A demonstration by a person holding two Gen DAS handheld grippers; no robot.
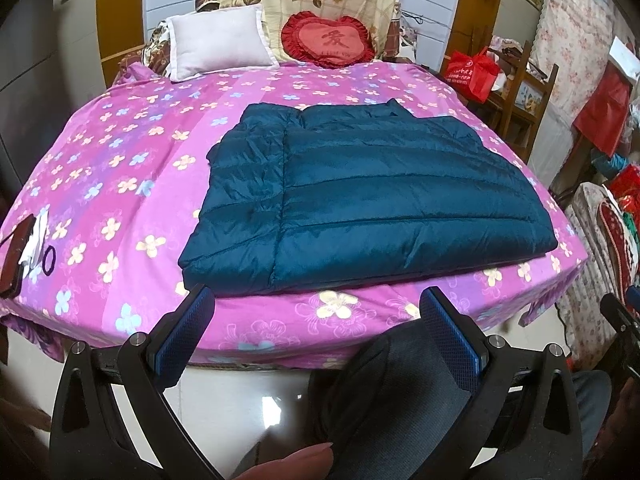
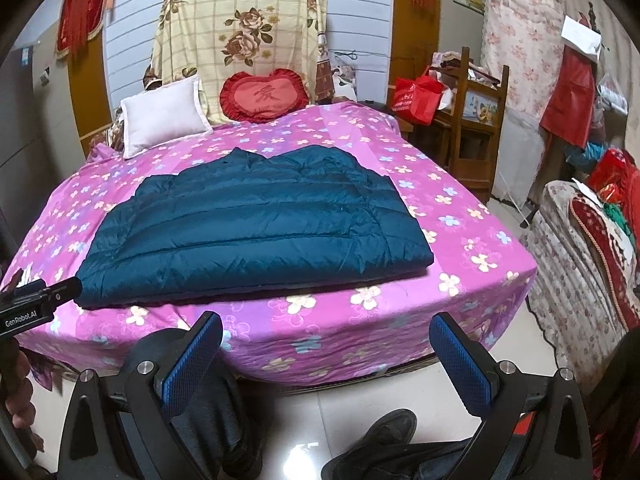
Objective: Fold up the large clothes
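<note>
A dark teal quilted down jacket [image 1: 360, 192] lies folded into a flat rectangle on the pink flowered bed [image 1: 120, 152], near its foot edge. It also shows in the right wrist view [image 2: 256, 224]. My left gripper [image 1: 318, 304] is open and empty, held off the foot of the bed, just short of the jacket's near edge. My right gripper [image 2: 326, 332] is open and empty, also off the foot of the bed. The left gripper's body [image 2: 36, 300] shows at the left edge of the right wrist view.
A white pillow [image 1: 220, 42] and a red heart cushion [image 1: 330, 40] sit at the bed's head. A dark case, white cloth and hair tie [image 1: 28, 248] lie at the bed's left edge. A wooden chair [image 2: 476, 128] and covered furniture [image 2: 580, 264] stand right of the bed.
</note>
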